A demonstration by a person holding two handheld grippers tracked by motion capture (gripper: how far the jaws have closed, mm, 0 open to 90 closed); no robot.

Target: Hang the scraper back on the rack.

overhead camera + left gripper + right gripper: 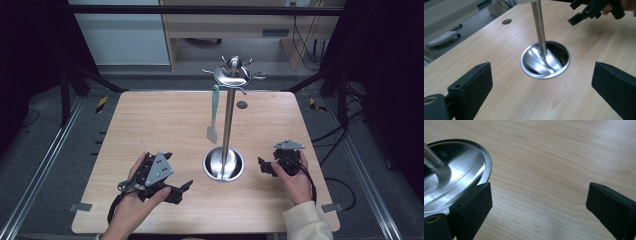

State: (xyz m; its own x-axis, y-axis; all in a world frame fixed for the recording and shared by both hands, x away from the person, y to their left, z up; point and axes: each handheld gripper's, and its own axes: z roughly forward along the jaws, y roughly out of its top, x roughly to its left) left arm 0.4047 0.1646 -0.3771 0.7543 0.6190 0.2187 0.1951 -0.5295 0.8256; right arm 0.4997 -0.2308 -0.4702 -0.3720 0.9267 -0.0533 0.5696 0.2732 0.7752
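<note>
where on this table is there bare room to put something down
The far-left stretch of the light wooden table is bare, from its edge to the teal spatula hanging off the steel hook stand. The far-right corner past the small round hole is bare too. The near middle is crowded: stand base, both grippers.

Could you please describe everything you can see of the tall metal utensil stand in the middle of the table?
The tall polished steel utensil stand stands upright near the middle of the light wooden table. It has a round dished base, a slim straight pole, and a disc top with curved hooks capped by a ball. A pale teal spatula hangs from one hook, blade down, clear of the table. Neither gripper touches the stand.
</note>
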